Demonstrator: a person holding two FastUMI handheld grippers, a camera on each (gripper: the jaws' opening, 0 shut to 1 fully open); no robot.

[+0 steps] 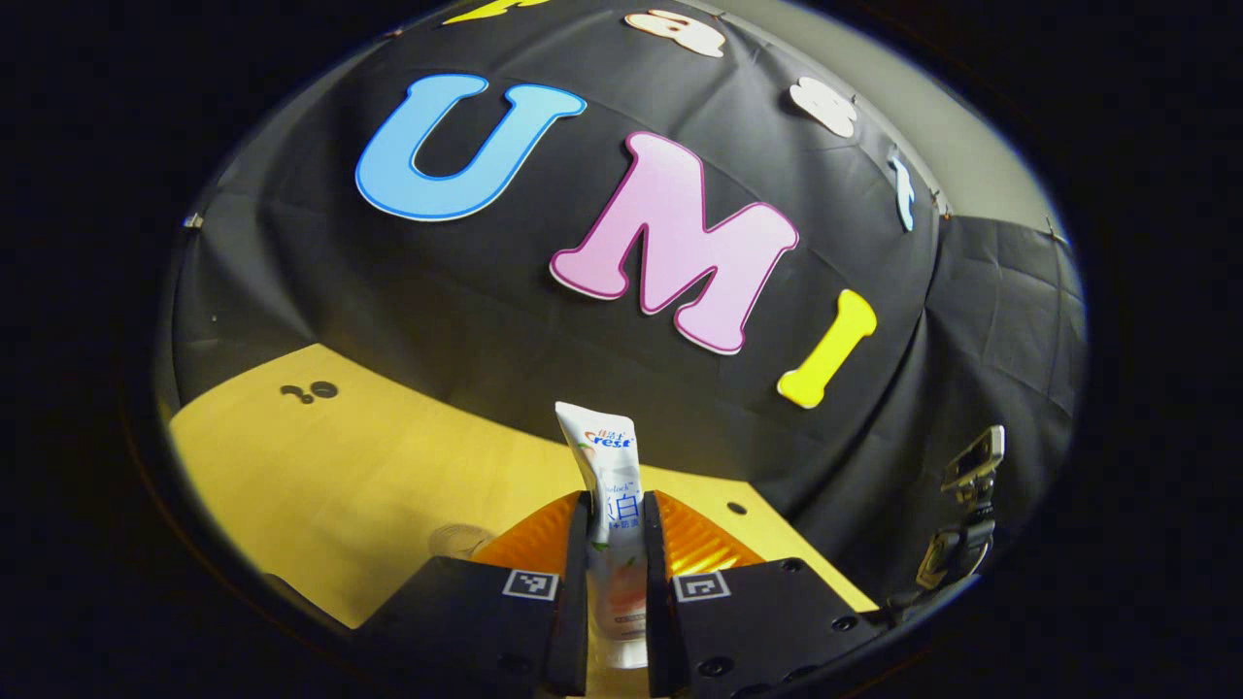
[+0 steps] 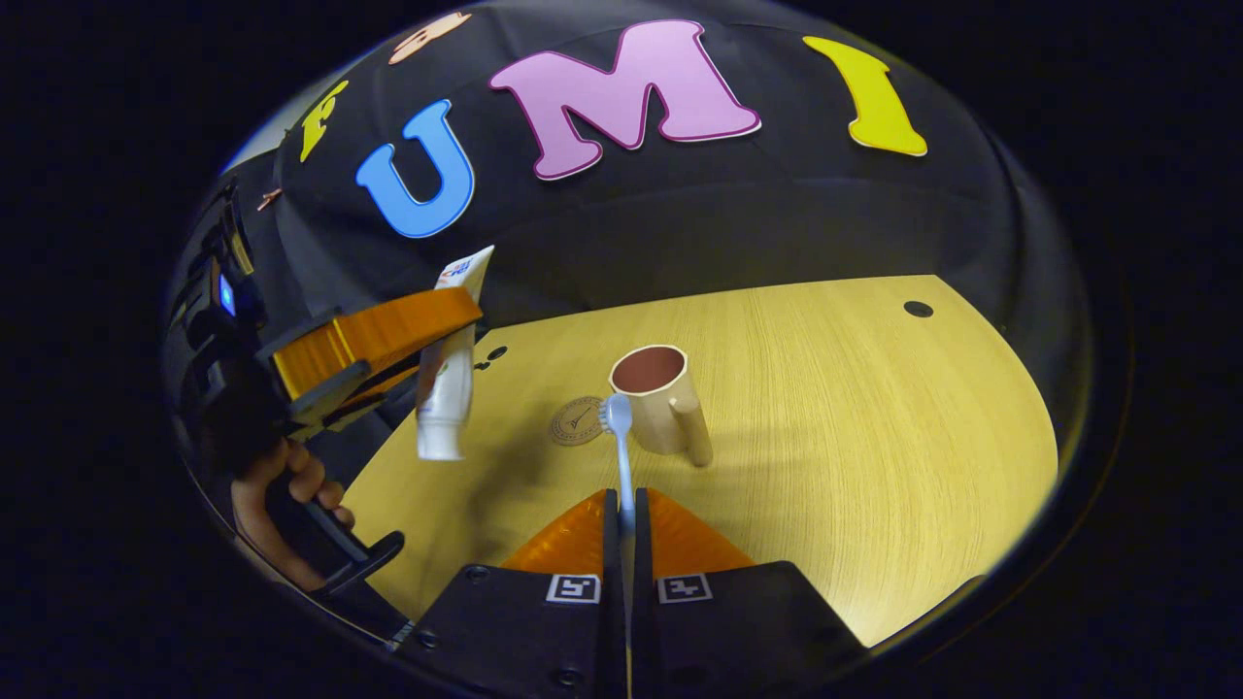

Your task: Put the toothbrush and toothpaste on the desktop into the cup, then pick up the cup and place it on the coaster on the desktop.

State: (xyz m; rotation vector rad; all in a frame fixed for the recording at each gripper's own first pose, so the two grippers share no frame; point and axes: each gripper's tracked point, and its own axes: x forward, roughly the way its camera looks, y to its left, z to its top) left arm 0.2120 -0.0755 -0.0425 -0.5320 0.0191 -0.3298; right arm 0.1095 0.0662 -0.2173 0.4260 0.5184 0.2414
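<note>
Wood-grain desktop (image 2: 825, 388) carries the cup and coaster, both near the middle, well in from every edge. Cup (image 2: 653, 396) stands upright, mouth open, handle toward the camera in the right gripper view. Coaster (image 2: 577, 421) lies flat just beside the cup on its left as seen there, bare, not under it. Left gripper (image 1: 616, 544) is clamped on the toothpaste (image 1: 612, 485): both fingers press the tube's sides, crimped end pointing up, tube off the desktop. In the right gripper view that same gripper (image 2: 427, 359) shows at left above the desktop's left edge, with a hand (image 2: 282, 505) on its grip and the tube (image 2: 449, 388) hanging cap-down. Right gripper (image 2: 626, 515) is closed on the toothbrush (image 2: 621, 456) handle, bristle head forward, appearing just before the cup's near rim; can't tell whether it touches.
</note>
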